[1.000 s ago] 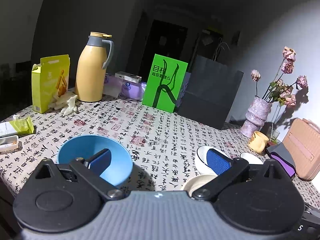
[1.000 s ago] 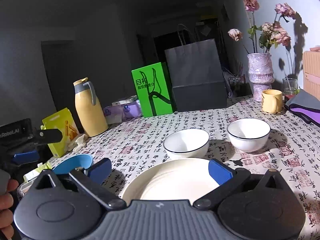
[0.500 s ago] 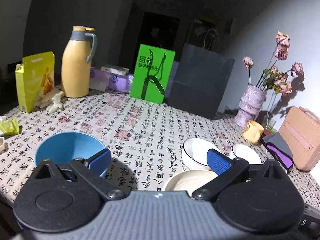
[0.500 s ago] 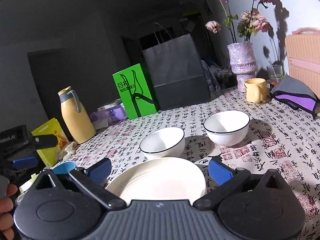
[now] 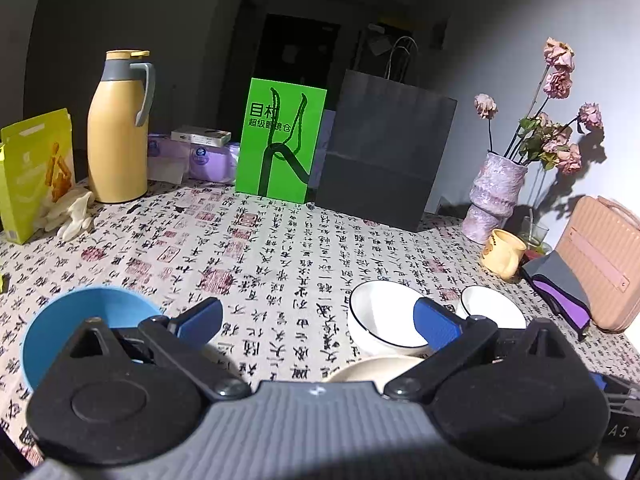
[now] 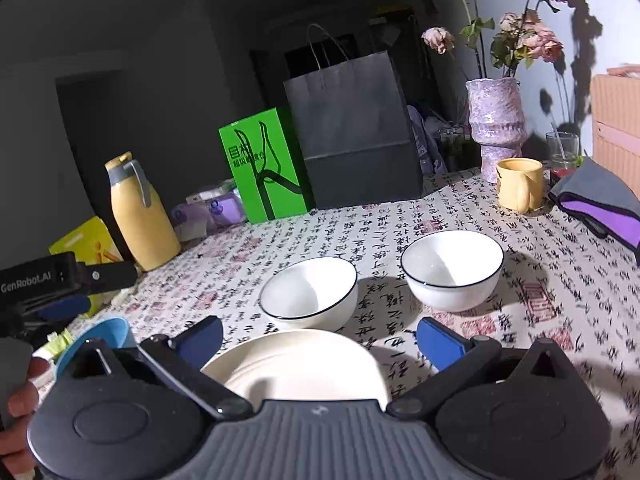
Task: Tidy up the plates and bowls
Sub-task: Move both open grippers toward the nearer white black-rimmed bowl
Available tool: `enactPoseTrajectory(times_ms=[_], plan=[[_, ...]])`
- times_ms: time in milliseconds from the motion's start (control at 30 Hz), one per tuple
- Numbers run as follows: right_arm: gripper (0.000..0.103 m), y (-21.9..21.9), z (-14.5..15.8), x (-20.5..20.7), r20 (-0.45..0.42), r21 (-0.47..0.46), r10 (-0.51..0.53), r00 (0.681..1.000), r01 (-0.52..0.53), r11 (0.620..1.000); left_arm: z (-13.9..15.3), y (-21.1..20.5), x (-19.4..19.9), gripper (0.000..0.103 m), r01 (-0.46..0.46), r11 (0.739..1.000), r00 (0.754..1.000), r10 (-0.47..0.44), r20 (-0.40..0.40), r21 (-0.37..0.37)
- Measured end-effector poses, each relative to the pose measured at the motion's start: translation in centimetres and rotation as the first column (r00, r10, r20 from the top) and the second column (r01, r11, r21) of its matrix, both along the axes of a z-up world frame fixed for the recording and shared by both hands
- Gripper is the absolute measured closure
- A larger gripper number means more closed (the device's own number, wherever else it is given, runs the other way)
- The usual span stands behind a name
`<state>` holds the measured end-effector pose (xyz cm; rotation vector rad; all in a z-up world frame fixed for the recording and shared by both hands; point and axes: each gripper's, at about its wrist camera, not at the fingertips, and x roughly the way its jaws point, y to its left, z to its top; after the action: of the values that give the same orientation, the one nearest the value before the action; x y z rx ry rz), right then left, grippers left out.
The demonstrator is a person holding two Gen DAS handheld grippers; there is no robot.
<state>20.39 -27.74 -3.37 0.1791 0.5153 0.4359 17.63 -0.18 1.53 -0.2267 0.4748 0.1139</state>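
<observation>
The cream plate (image 6: pixel 304 364) lies near on the tabletop (image 6: pixel 400 216), two white bowls (image 6: pixel 310 292) just beyond, a blue bowl (image 5: pixel 80 320) left. Both the left gripper (image 5: pixel 316 322) and right gripper (image 6: pixel 318 336) hover, fingers apart, empty.

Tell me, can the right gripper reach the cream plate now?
Probably yes. The right gripper is open, and the cream plate lies directly below and between its fingers, with nothing in between.
</observation>
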Motion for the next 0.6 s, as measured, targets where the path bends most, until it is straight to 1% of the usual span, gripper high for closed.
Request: enactPoseTrajectory(times_ms=[100, 300, 600], plan=[[0.0, -0.3, 0.1, 1.5, -0.021, -0.018, 0.023, 1.0, -0.023, 1.0, -0.4, -0.1, 1.4, 0.0, 0.013, 1.0, 1.0, -0.013, -0.024, 0.0], [0.0, 0.0, 0.0, 4.4, -0.058, -0.05, 0.067, 0.996, -0.07, 0.996, -1.2, 0.0, 3.3, 0.0, 0.015, 1.0, 0.999, -0.016, -0.043, -0.015], [0.0, 0.4, 0.3, 7.7, -0.073, -0.066, 0.096, 0.993, -0.1, 0.993, -2.0, 0.8, 5.3, 0.0, -0.01, 1.0, 0.998, 0.009, -0.059, -0.011]])
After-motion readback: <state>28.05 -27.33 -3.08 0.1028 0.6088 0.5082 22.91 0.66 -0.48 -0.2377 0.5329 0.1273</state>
